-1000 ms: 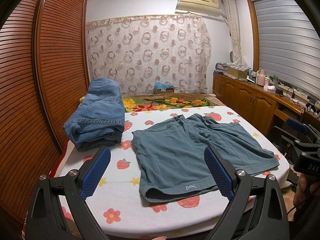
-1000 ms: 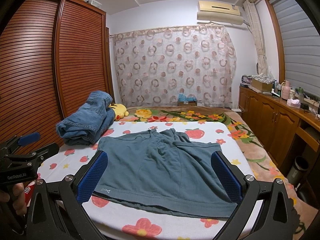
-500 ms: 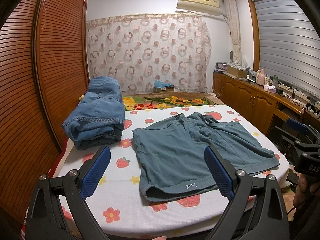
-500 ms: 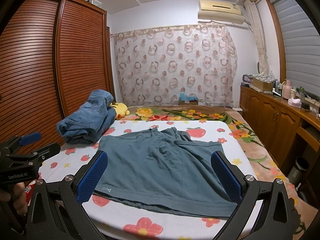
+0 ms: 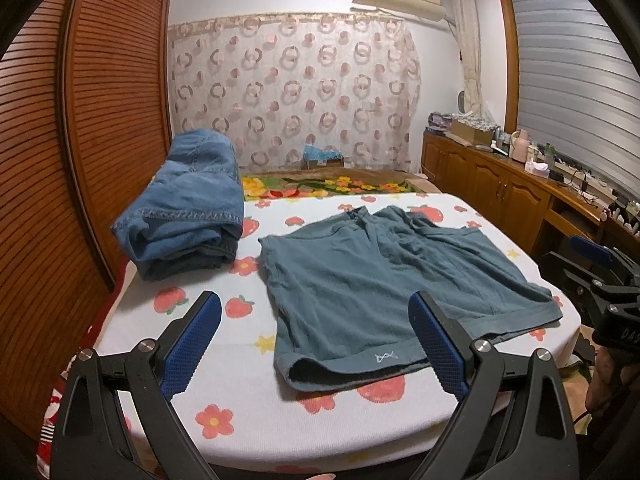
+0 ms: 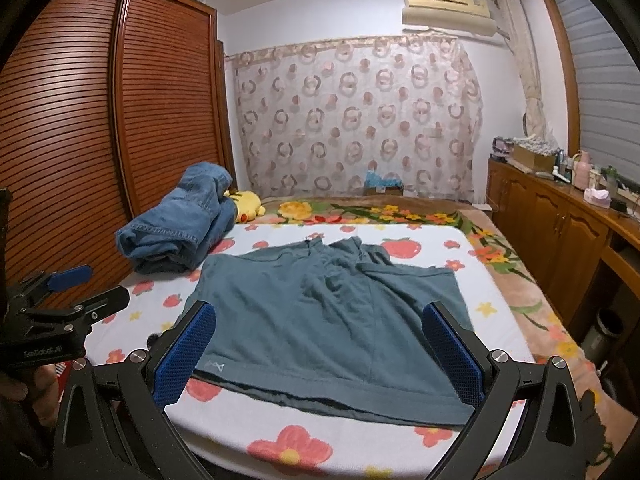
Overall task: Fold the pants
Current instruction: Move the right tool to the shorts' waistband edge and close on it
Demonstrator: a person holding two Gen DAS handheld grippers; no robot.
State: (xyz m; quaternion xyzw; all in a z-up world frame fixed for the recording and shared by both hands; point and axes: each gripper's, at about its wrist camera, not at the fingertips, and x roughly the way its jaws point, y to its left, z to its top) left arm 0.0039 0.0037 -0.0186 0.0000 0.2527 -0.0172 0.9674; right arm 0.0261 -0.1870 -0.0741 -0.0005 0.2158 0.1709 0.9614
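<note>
A pair of teal shorts (image 5: 384, 276) lies spread flat on the white flowered bed (image 5: 240, 364), leg hems toward me, waistband at the far side. It also shows in the right wrist view (image 6: 320, 312). My left gripper (image 5: 314, 344) is open and empty, hovering above the bed's near edge by the shorts' left hem. My right gripper (image 6: 318, 354) is open and empty, above the shorts' near hem. Each gripper shows at the edge of the other's view.
A pile of folded blue jeans (image 5: 188, 208) sits at the bed's far left, beside the wooden wardrobe (image 5: 52, 152). A yellow plush toy (image 6: 248, 206) lies behind it. A wooden cabinet (image 5: 504, 196) with clutter runs along the right wall.
Both grippers have drifted slightly upward and forward. The shorts and jeans have not moved, and both grippers stay open.
</note>
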